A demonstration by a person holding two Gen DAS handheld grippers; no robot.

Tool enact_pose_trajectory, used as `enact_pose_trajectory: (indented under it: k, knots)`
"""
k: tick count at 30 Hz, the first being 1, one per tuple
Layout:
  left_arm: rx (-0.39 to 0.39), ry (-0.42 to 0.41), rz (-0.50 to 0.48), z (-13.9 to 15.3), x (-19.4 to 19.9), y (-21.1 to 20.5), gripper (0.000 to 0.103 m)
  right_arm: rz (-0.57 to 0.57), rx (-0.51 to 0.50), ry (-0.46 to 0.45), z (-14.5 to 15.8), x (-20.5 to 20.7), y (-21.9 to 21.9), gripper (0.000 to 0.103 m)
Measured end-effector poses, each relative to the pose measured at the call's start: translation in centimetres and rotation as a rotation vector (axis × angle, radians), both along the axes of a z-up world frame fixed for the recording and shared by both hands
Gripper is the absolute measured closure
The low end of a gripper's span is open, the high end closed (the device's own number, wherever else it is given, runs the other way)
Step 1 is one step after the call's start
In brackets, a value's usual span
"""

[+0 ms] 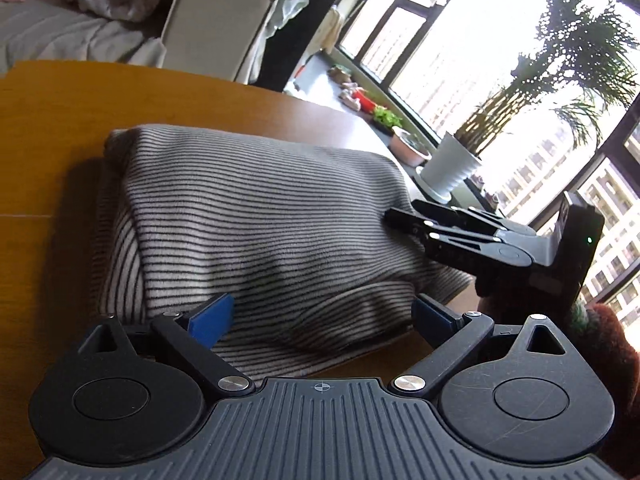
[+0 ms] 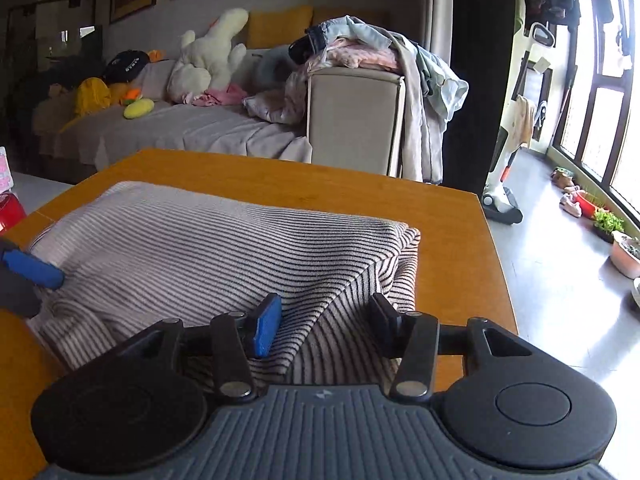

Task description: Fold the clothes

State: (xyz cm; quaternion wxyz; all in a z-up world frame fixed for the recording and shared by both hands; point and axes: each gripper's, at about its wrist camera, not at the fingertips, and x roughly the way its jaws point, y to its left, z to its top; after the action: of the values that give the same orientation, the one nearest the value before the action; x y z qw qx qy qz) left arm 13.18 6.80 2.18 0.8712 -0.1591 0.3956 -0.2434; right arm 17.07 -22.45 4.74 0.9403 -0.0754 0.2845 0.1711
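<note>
Right tool (image 2: 324, 320) astride folded striped garment (image 2: 208, 240)

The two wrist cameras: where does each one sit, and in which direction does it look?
Left wrist: on the left gripper, facing the striped garment and windows; the right gripper and a sleeve show.
Right wrist: on the right gripper, facing the garment and sofa; a left fingertip shows.
Shared: garment, wooden table.

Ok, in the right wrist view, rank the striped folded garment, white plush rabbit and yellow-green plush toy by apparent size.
1. striped folded garment, though it lies nearest the camera
2. white plush rabbit
3. yellow-green plush toy
</note>
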Motion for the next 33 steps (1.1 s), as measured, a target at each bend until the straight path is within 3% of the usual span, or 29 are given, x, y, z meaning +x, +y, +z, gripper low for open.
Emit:
enact_pose_trajectory:
  k: [5, 12, 17, 20, 24, 28, 33]
  knots:
    - [0.045, -0.048, 0.083, -0.1, 2.2, 0.9, 0.004, 0.072, 0.01, 0.031, 0.4, -5.1, 1.1, 0.047]
    - [0.04, -0.031, 0.199, 0.7, 4.4, 2.5, 0.004, 0.236, 0.014, 0.038, 2.8, -8.7, 3.4, 0.034]
    - [0.132, -0.078, 0.183, 1.9, 2.5, 1.8, 0.004, 0.11, 0.026, -0.055, 4.8, -5.7, 1.2, 0.03]
    - [0.153, -0.1, 0.159, 2.5, 1.2, 1.0, 0.004, 0.029, -0.049, -0.094, 4.2, -3.1, 0.8, 0.043]
    - [0.135, -0.102, 0.122, 2.9, 0.0, 0.0, 0.004, -0.021, -0.078, -0.018, 1.4, -0.6, 0.7, 0.047]
    - [0.045, -0.034, 0.018, 1.7, -0.5, -1.3, 0.004, -0.039, -0.062, -0.021, -0.2, -1.1, 0.3, 0.047]
    - [0.113, -0.014, 0.025, -0.4, 0.9, -2.1, 0.01, -0.026, -0.079, -0.01, 0.0, -3.0, 0.4, 0.047]
